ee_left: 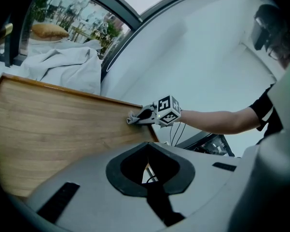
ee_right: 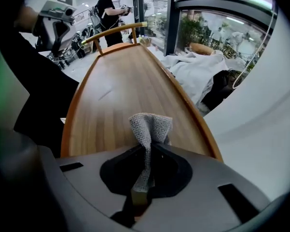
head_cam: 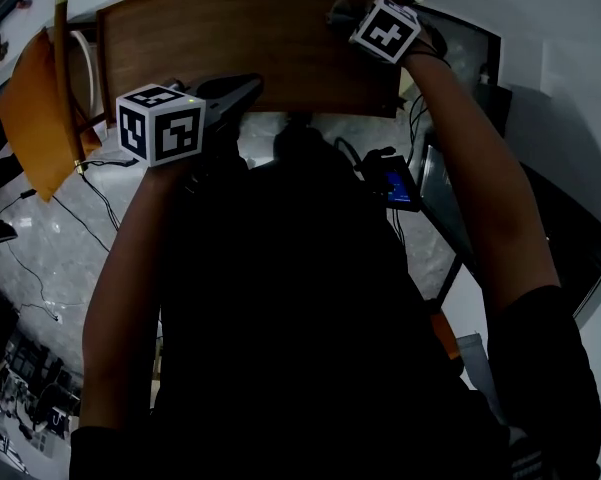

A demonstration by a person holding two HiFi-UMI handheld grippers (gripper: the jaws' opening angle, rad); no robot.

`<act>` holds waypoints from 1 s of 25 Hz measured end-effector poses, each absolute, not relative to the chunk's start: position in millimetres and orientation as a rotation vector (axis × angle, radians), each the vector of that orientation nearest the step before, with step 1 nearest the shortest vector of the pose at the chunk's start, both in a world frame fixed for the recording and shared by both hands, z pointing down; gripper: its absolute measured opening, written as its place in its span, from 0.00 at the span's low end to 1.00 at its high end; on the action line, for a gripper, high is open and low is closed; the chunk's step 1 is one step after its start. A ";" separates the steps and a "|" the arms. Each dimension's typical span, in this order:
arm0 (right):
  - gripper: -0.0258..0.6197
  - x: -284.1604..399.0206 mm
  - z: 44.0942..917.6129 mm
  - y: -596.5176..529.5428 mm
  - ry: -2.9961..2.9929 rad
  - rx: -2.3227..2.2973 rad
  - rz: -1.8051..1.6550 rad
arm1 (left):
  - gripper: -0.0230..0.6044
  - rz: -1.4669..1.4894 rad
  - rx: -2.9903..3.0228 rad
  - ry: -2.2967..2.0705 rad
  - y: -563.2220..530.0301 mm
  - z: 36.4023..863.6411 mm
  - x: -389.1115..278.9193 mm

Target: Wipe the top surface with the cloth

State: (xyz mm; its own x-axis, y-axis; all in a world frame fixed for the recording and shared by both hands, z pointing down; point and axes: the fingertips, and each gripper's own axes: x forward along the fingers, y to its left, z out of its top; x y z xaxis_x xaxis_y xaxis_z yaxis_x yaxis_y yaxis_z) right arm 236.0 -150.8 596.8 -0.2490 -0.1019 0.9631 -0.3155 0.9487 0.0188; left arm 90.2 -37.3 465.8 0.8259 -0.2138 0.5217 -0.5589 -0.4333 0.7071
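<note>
The wooden top surface [head_cam: 260, 48] has a raised rim and lies ahead of me. My right gripper [head_cam: 338, 13] rests at its far right corner, shut on a grey cloth [ee_right: 149, 127] that sticks up out of the jaws and touches the wood [ee_right: 118, 91]. In the left gripper view the same cloth [ee_left: 131, 119] lies against the far rim under the right gripper [ee_left: 154, 114]. My left gripper [head_cam: 242, 93] hovers at the near edge, left of centre. Its jaws look shut, with nothing between them.
An orange sheet [head_cam: 30, 118] hangs beside the left end of the surface. A device with a blue screen [head_cam: 398, 183] and cables [head_cam: 90, 193] lie below. White fabric [ee_right: 198, 71] is piled behind the far rim. A person [ee_right: 108, 8] stands in the background.
</note>
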 end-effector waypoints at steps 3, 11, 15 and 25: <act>0.09 229.6 596.0 -121.8 -1.861 0.269 0.255 | 0.06 0.441 2.022 -0.567 -32.7 463.5 92.7; 0.09 218.6 599.9 -47.2 -1.919 0.132 0.393 | 0.06 0.444 2.021 -0.548 -25.5 463.9 95.5; 0.09 215.5 600.6 -23.3 -1.939 0.093 0.442 | 0.06 0.444 2.016 -0.533 -23.8 466.0 99.2; 0.09 210.5 600.2 19.8 -1.866 -0.107 0.573 | 0.06 0.436 1.997 -0.530 -25.7 469.3 96.8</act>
